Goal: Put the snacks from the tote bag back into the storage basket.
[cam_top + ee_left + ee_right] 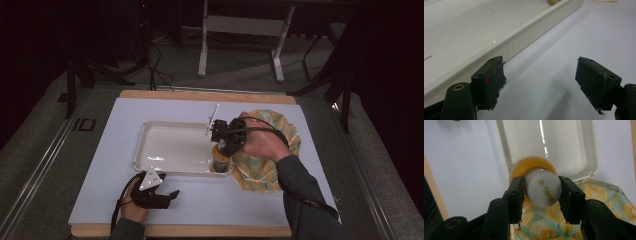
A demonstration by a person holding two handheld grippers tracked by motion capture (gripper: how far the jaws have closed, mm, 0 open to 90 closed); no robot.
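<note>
A bottle of orange drink (220, 161) with a white cap (543, 188) stands upright in the near right corner of the white tray (142, 146). My right gripper (222, 151) reaches down over it from above. In the right gripper view its jaws (542, 181) sit close on both sides of the cap, which lies between them, and they look open rather than pressing. My left gripper (169, 186) rests low on the white board just in front of the tray's near wall (536, 32). Its jaws (540, 61) stand wide open with nothing between them.
A cloth (265, 170) printed with lemon slices (599, 195) lies right of the tray, under my right hand. The tray's inside (564, 142) is bare and glossy. The white board (110, 165) lies on a wooden tabletop; a desk frame (240, 30) stands behind.
</note>
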